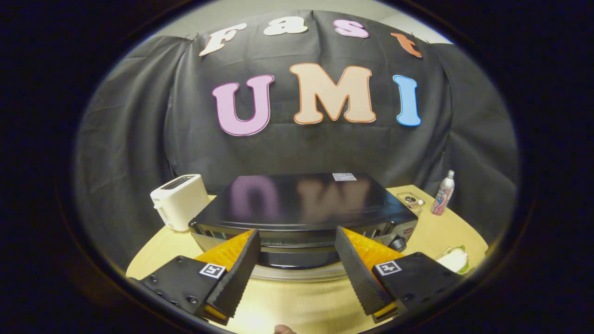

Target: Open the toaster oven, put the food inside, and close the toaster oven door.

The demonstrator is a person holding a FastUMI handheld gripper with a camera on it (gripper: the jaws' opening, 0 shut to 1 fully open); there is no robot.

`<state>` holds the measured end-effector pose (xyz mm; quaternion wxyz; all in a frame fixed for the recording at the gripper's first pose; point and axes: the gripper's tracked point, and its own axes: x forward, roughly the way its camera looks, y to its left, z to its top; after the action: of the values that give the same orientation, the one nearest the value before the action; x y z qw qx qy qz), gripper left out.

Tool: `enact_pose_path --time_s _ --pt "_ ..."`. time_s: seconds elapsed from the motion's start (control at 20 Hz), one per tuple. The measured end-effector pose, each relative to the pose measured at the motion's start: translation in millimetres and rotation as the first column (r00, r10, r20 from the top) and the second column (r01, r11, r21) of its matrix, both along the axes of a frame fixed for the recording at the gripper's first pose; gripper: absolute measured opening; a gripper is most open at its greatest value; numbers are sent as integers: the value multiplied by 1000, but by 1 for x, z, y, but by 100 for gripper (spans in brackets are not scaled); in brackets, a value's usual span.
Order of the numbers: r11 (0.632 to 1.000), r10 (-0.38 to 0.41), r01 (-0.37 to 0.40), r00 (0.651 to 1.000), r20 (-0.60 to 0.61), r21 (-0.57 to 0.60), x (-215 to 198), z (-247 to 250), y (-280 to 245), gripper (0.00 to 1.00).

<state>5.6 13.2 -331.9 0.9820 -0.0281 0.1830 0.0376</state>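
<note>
The black toaster oven (301,204) stands on the light wooden table (297,301), seen from above its glossy top. Its door looks partly dropped open, with the door's front edge and silver handle (297,271) just below the top front. My gripper (297,260) is open, its two black-padded fingers (239,269) spread wide on either side of the door's upper edge, nothing pressed between them. The food, a sandwich-like item (455,260), lies on the table to the right of the right finger.
A white pop-up toaster (181,200) stands left of the oven. Behind the oven on the right are a small clear container (412,200) and a slim bottle (443,186). A fingertip of a person (284,329) shows at the table's near edge.
</note>
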Motion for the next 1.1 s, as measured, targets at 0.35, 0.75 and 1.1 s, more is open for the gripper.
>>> enact_pose_path --time_s 0.35,0.75,1.1 --pt "1000 3 -3 1000 -3 -31 -26 -6 -4 100" --pt "999 -13 10 996 -92 -31 -63 -22 -10 100" --pt "999 -24 17 983 -181 -40 -96 -45 -16 100"
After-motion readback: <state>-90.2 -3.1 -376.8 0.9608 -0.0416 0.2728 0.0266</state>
